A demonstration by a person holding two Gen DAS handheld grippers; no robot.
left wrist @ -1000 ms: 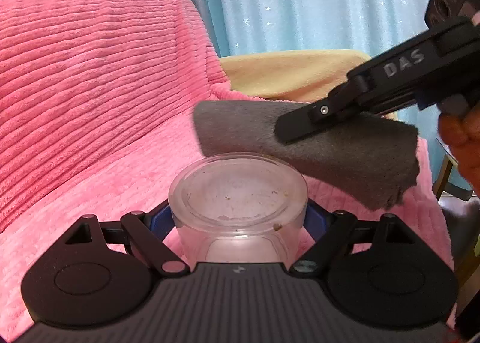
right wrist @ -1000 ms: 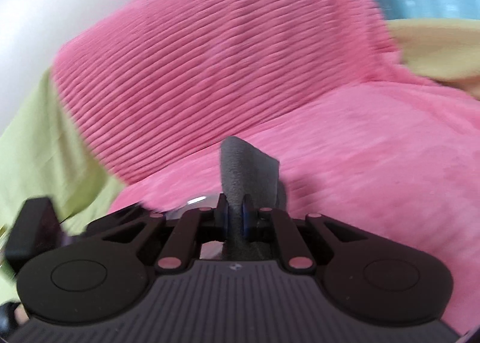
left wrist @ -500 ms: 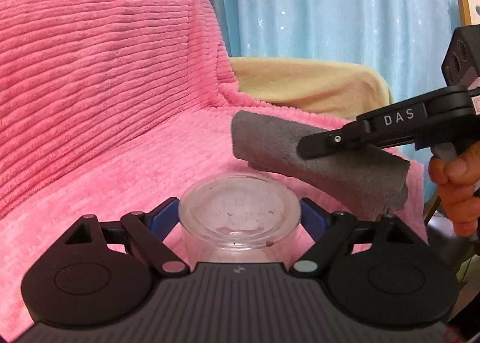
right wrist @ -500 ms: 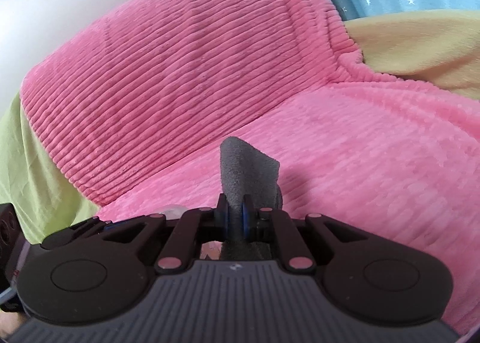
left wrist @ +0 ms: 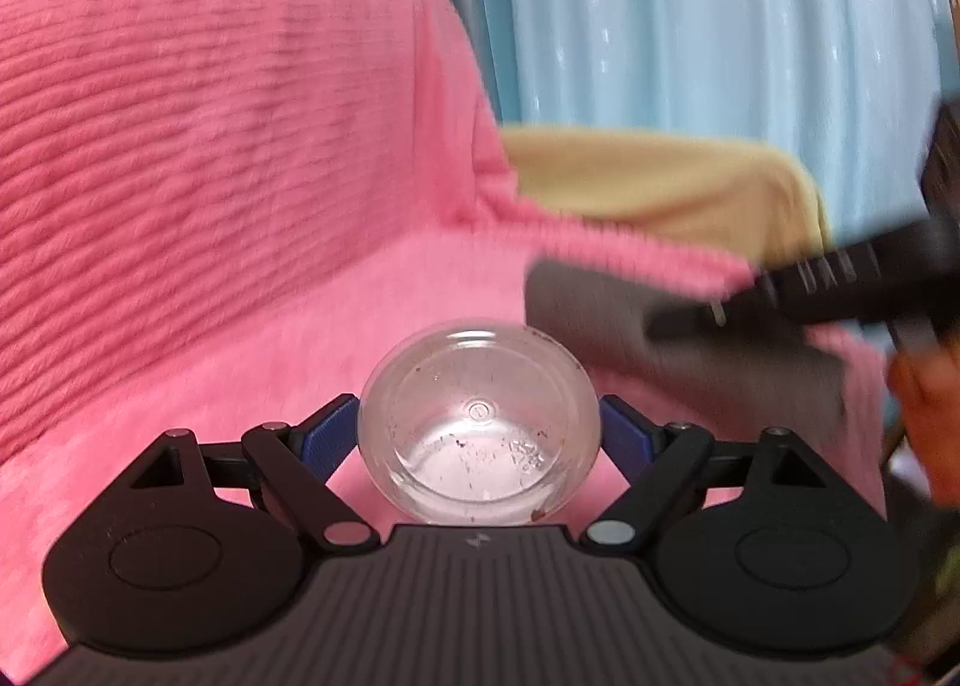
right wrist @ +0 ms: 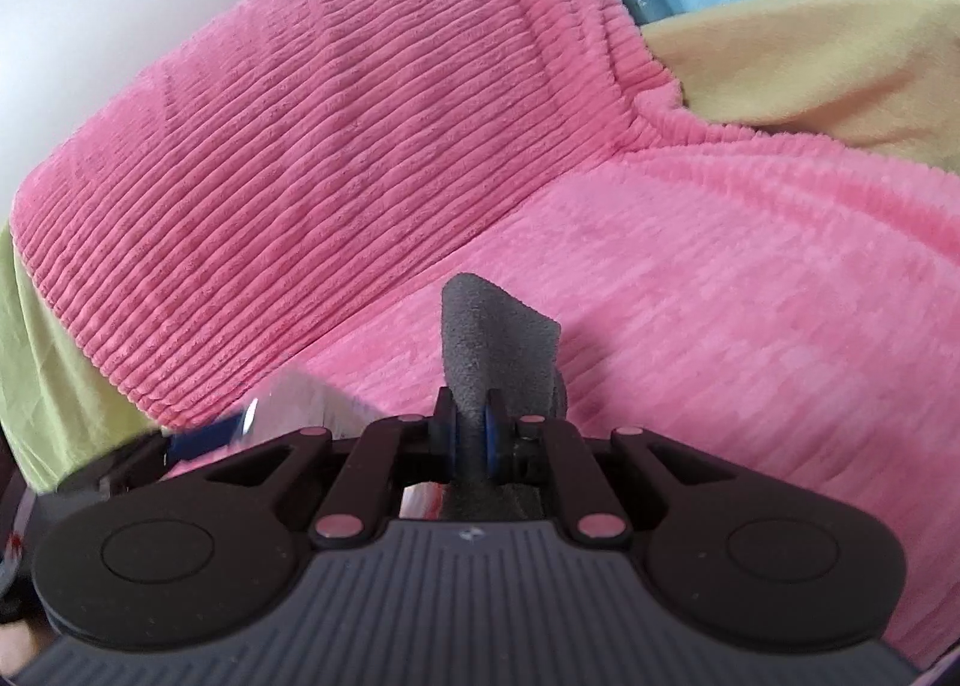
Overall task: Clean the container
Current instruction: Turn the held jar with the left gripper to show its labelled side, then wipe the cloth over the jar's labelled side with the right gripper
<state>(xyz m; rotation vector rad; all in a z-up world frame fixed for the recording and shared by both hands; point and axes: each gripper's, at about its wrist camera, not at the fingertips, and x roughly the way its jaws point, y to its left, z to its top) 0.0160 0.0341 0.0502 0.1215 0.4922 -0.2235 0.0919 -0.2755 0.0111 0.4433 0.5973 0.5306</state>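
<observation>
Two close tongs-mounted views, sharing pink blanket (left wrist: 210,206)

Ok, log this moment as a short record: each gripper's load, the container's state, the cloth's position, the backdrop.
left gripper: shut on the clear container, blue pads on its two sides
container state: open mouth faces the camera; brown specks and smears inside
right gripper: shut on the grey cloth
cloth position: to the right of the container's rim and apart from it, not yet inside
surface: pink ribbed blanket
behind: yellow blanket, blue curtain
</observation>
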